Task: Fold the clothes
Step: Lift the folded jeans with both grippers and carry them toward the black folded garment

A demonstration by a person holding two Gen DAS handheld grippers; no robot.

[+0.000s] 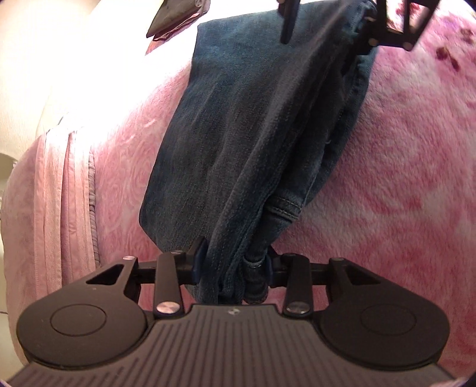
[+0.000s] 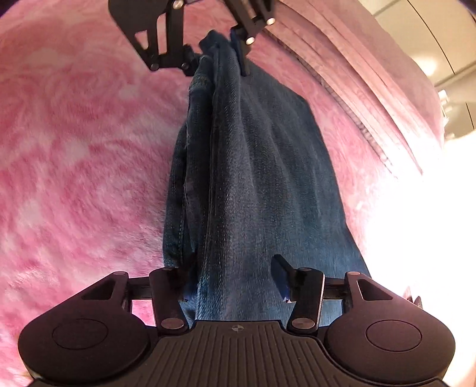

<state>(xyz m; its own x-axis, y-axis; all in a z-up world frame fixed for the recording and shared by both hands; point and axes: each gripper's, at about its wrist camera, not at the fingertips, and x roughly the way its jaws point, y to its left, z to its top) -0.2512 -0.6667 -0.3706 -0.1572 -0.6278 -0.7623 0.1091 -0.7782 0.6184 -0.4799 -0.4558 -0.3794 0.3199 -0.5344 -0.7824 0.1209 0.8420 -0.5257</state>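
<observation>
The left gripper [image 1: 233,265] is clamped on a bunched end of the dark blue jeans [image 1: 253,143], its two blue-padded fingers pressed against the denim from either side, with a stitched hem showing just right of the pinch. From there the jeans run straight ahead of it as a long folded band across the pink fleece blanket [image 1: 401,178], reaching the right gripper [image 1: 330,20] at the far end. In the right wrist view the right gripper [image 2: 235,282] has its fingers spread wider than the cloth between them: the right-side pad [image 2: 281,275] stands clear above the denim, while the left-side one is mostly hidden against the fabric, so the jaws look parted rather than pinching, with the jeans [image 2: 253,178] lying between and beneath them. Straight ahead of it, at the other end of the band, the left gripper [image 2: 218,53] grips the gathered fabric. Left of the left gripper a ribbed pale pink cloth [image 1: 64,193] hangs at the blanket's edge, and far ahead to its left lies a dark folded item [image 1: 175,18].
</observation>
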